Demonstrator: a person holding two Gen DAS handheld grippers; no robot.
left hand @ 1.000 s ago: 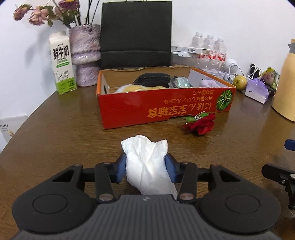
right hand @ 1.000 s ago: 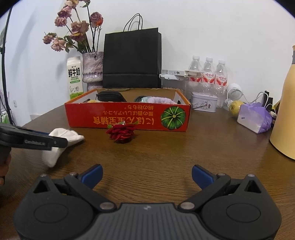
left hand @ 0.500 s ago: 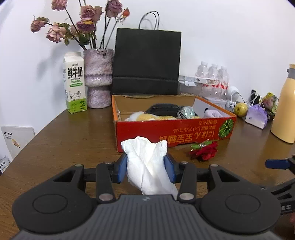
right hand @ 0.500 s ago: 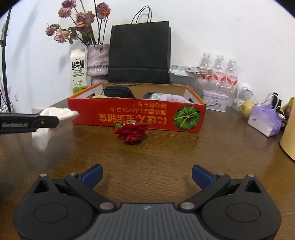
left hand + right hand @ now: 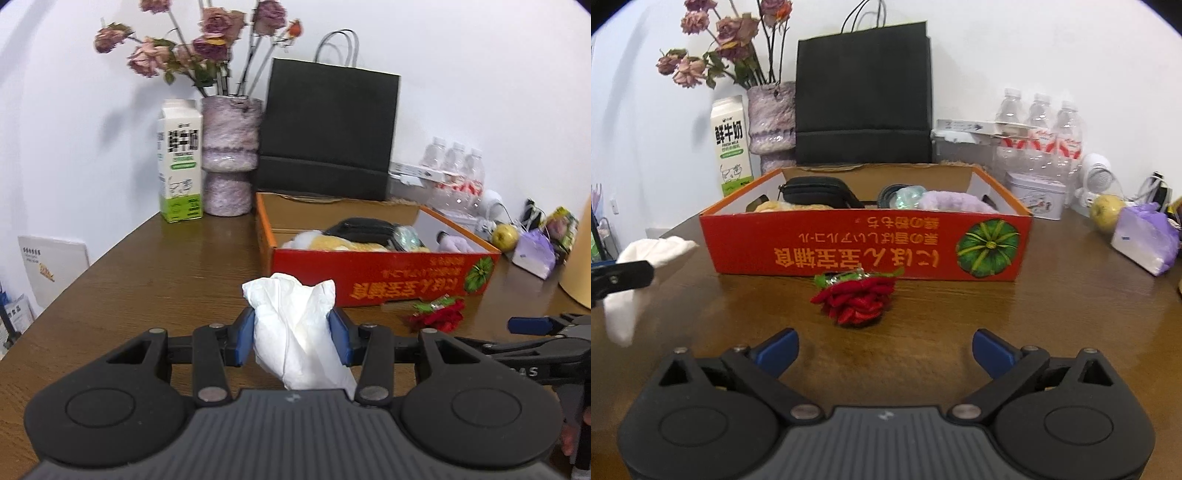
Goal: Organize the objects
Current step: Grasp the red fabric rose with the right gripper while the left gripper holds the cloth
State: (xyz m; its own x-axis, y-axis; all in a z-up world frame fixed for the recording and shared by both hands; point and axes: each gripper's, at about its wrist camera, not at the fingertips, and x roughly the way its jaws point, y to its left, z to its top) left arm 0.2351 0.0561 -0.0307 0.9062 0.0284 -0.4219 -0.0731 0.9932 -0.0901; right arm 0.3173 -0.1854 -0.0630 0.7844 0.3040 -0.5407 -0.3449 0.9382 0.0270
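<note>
- Left gripper (image 5: 293,338) was clamped on a crumpled white paper tissue (image 5: 295,332); both blue pads pressed its sides, and the wad stuck up above the fingertips and trailed back toward the claw's body.
- Ahead of that claw and a little to its right stood the open red cardboard box with orange lettering and a green pumpkin print (image 5: 384,275), holding a black pouch, something yellow and something pale purple.
- Right gripper (image 5: 884,349) stood wide with its jaws closing; nothing lay between them, only bare brown wooden table (image 5: 960,306).
- Just ahead of the right claw's fingertips lay a red folded-fabric flower with green trim (image 5: 858,297), on the table, close against the box's near wall; whether it touched the wall was unclear.
- From the right claw, the tissue showed off to the far left, well apart.
- Beyond the box: tall black paper bag with handles (image 5: 864,96), white-and-green milk carton (image 5: 181,158), mottled purple vase of dried roses (image 5: 229,151).
</note>
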